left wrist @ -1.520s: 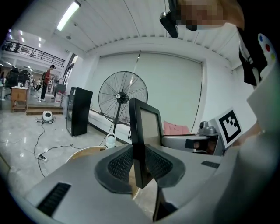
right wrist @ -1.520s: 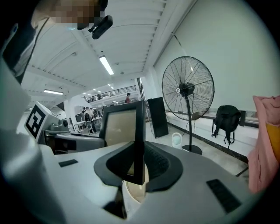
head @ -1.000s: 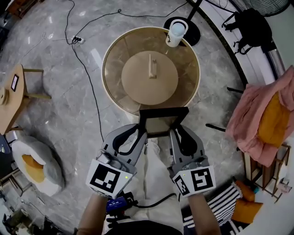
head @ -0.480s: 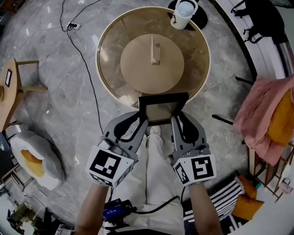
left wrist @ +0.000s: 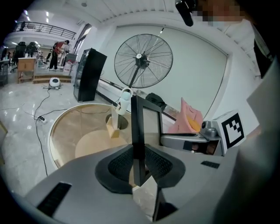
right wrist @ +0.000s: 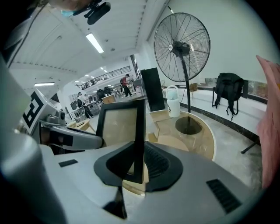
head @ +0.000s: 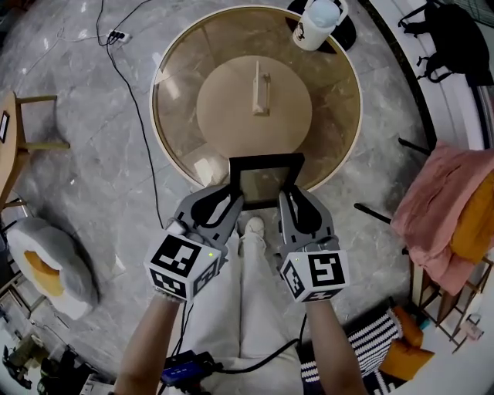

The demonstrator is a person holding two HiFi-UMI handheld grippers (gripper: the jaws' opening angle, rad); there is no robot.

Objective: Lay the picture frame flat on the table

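**Inspector:** Two grippers, one load. The left gripper [head: 234,198] is clenched on the left edge of the picture frame [head: 266,182], and the right gripper [head: 288,197] on its right edge. Each gripper view shows the black edge pinched between the jaws.

**Clerk:** Position of the picture frame?

**Inspector:** Carried in the air, standing close to upright, above the near rim of the round tabletop [head: 340,116]. No contact with it that I can see.

**Clerk:** Change over the last second?

**Inspector:** Both hands have come down together. The picture frame now reaches further over that rim, and the grip is unaltered.

**Clerk:** Finding?

**Inspector:** In my judgement the lowering is under way and the laying flat is not yet done; tipping and setting down remain. Further off, a wooden block [head: 261,89] stands mid-tabletop, well apart. A white jug [head: 318,21] stands past the far rim.
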